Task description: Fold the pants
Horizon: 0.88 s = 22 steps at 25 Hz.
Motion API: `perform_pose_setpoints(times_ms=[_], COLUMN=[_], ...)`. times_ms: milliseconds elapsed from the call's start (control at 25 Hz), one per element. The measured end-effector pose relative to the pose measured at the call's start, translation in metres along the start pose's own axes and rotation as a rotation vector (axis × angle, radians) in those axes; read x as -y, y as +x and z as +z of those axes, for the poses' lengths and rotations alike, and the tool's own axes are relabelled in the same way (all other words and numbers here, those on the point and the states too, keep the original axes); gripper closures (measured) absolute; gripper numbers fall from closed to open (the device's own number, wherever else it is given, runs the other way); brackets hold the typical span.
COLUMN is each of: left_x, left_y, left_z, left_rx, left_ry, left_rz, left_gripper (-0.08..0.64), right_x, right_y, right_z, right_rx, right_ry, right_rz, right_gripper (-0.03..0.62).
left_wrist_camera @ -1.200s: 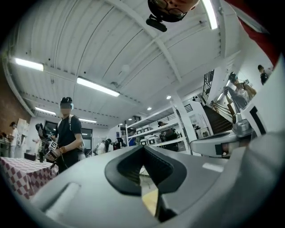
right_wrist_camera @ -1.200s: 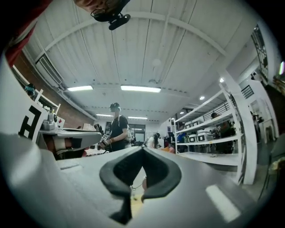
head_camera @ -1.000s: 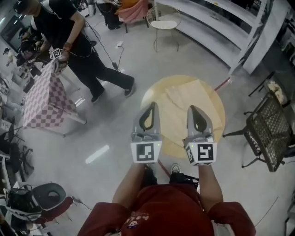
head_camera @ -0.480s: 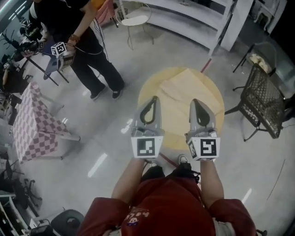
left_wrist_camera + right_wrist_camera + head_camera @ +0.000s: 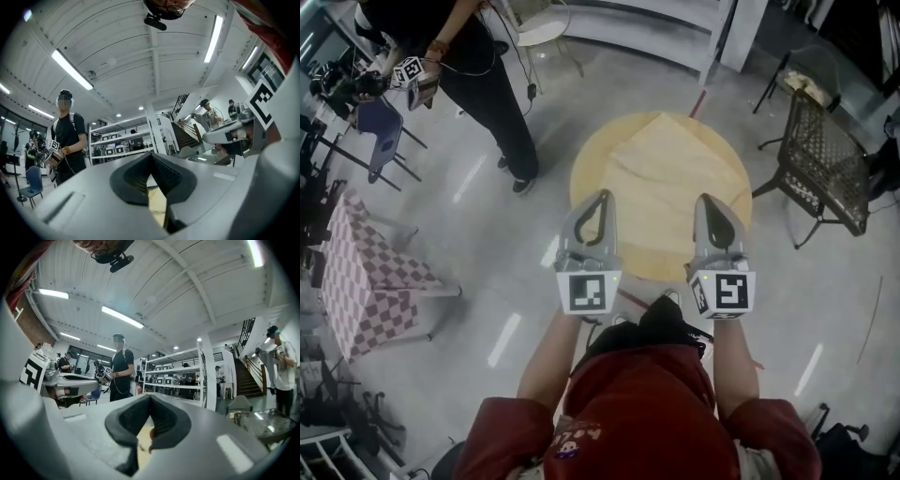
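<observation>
Beige pants (image 5: 667, 161) lie flat on a round, pale wooden table (image 5: 587, 178) in the head view. My left gripper (image 5: 601, 196) hovers over the table's near left part, shut and holding nothing. Level with it, my right gripper (image 5: 706, 200) is over the near right part, also shut and holding nothing. Both point away from me, roughly level, above the near edge of the pants. In the left gripper view the left gripper (image 5: 151, 157) has its dark pads together, with a strip of the yellow table below. The right gripper (image 5: 149, 400) looks the same in the right gripper view.
A person in black (image 5: 483, 80) stands at the upper left with another marked gripper (image 5: 411, 72). A pink checked table (image 5: 362, 286) is at the left, a blue chair (image 5: 380, 127) above it. A black mesh chair (image 5: 827, 155) stands right of the round table. White shelving (image 5: 675, 37) runs along the back.
Both grippers have dropped a little and tipped towards level, still shut. The head view has swung, so the round table sits higher in frame and the person in black has shifted to the upper left.
</observation>
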<state>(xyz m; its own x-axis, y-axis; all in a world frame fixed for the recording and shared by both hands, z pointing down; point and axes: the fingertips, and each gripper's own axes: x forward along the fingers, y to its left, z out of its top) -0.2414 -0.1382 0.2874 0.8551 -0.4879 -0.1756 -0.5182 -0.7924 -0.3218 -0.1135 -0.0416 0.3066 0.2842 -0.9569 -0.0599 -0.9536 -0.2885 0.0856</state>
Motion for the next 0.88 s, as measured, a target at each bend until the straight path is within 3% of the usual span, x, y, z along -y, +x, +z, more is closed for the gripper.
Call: perform_pose_setpoints(times_ms=[120, 240, 400, 520, 680, 880], left_x=[0.011, 0.026, 0.053, 0.076, 0.104, 0.136], left_y=[-0.006, -0.008, -0.014, -0.02, -0.031, -0.043], left_z=[-0.016, -0.033, -0.08, -0.116, -0.165, -0.214], left_rx=[-0.033, -0.085, -0.247, -0.34, -0.446, -0.598], left_ry=[0.008, 0.067, 0.134, 0.196, 0.292, 0.397], left_rz=[-0.035, -0.085, -0.19, -0.299, -0.469, -0.691], left_gripper=[0.554, 0.554, 0.552, 0.498, 0.439, 0.377], right_x=[0.002, 0.003, -0.001, -0.017, -0.039, -0.049], right_y=[-0.008, -0.014, -0.019, -0.02, -0.023, -0.044], right_z=[-0.014, -0.033, -0.075, -0.107, -0.148, -0.213], right_rx=[-0.022, -0.064, -0.174, -0.253, -0.378, -0.613], right_ry=[0.005, -0.005, -0.02, -0.084, -0.199, -0.361], right_rz=[-0.01, 0.009, 0.054, 0.117, 0.229, 0.392], right_gripper=[0.592, 0.592, 0.592, 0.584, 0.52, 0.451])
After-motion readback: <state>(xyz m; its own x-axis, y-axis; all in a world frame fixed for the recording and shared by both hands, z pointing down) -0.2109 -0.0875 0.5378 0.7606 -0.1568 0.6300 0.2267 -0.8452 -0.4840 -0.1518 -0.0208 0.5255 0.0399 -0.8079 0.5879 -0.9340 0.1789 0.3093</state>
